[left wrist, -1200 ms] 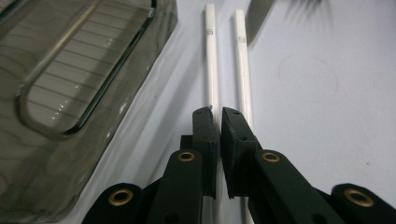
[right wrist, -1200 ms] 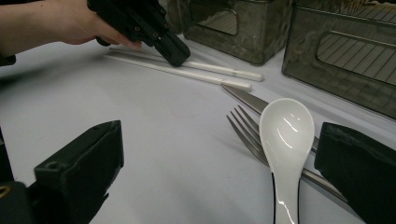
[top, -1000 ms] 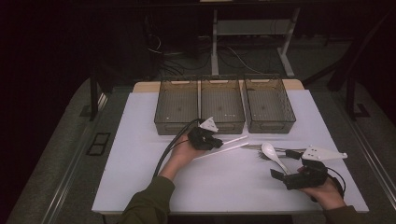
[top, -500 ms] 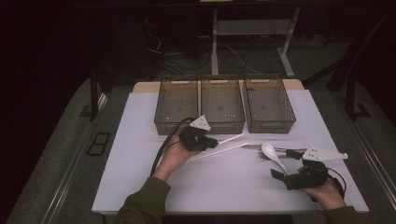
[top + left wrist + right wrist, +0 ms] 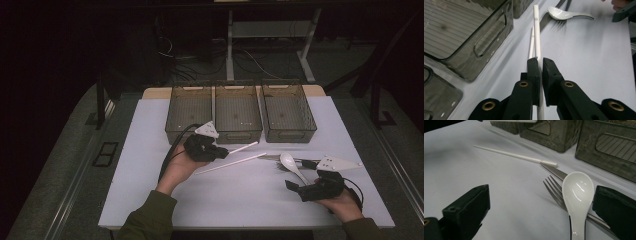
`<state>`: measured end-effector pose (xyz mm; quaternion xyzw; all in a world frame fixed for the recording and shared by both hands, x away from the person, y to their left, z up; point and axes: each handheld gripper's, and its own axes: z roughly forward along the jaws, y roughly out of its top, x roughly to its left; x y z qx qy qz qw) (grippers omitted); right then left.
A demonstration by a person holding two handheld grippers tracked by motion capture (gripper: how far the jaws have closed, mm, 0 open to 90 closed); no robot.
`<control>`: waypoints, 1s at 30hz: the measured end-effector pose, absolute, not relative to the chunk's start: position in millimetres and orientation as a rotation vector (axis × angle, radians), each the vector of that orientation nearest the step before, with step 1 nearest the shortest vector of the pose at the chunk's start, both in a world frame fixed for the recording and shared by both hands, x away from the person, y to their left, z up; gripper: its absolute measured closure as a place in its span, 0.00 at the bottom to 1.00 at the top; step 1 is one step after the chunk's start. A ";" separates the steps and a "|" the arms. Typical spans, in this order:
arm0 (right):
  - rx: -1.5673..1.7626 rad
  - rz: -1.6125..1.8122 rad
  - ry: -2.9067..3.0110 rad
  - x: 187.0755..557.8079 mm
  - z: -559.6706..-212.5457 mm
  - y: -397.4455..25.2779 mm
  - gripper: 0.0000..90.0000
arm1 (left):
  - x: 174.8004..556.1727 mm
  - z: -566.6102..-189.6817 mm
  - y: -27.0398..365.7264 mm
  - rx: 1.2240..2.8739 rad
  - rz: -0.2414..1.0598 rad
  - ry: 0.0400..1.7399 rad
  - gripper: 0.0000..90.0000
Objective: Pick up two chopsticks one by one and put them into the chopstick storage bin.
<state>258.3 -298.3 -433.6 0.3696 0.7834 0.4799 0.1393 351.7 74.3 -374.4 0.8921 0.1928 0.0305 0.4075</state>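
I am clamping my left gripper [image 5: 540,65] on a slim white chopstick [image 5: 537,37] raised over the matte desk [image 5: 150,150] beside the smoky ribbed bins [image 5: 238,112], while my right gripper [image 5: 541,202] is gaping around the glossy spoon [image 5: 577,195].

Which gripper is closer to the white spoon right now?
Right. The right gripper has its open jaws on either side of the white spoon; the left gripper is off toward the bins, shut on a chopstick.
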 end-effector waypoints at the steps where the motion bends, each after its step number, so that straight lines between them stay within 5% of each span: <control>1: 1.068 1.384 2.264 258.8 -433.9 -298.6 0.01 | 351.2 -372.2 75.2 2.247 0.075 0.487 0.94; 30: 1.096 1.391 2.242 255.0 -431.4 -301.8 0.01 | 407.7 -312.0 122.3 2.156 0.266 0.662 0.94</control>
